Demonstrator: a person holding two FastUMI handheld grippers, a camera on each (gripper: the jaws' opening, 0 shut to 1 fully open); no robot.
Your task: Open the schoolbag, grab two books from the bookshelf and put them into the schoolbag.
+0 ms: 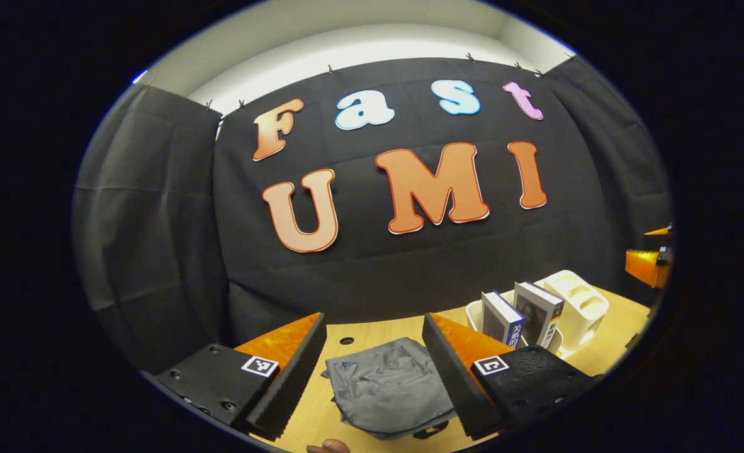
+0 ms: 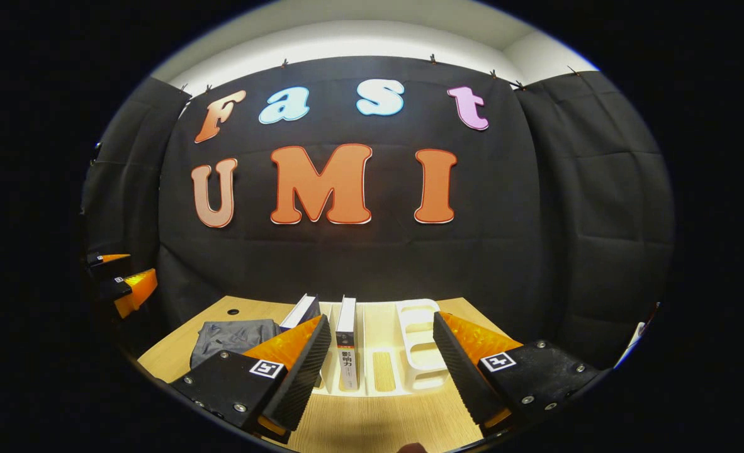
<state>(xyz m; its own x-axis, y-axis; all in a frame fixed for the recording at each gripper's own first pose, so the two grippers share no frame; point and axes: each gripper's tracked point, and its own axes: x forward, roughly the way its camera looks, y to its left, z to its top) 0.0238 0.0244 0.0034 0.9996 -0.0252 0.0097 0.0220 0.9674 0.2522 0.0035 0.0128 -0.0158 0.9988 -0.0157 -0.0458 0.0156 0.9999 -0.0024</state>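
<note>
Left gripper view: soft crumpled schoolbag (image 1: 388, 387).

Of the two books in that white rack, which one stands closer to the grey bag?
The leaning book, at the rack's end nearest the schoolbag; the other book stands upright, one slot farther.

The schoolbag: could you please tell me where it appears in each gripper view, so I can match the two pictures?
Left gripper view: the schoolbag lies flat on the table at bottom centre, between this gripper's fingers.
Right gripper view: it lies at lower left, partly behind this gripper's left finger.
Shared landmark: the white bookshelf with two books, right of the schoolbag in both.
</note>
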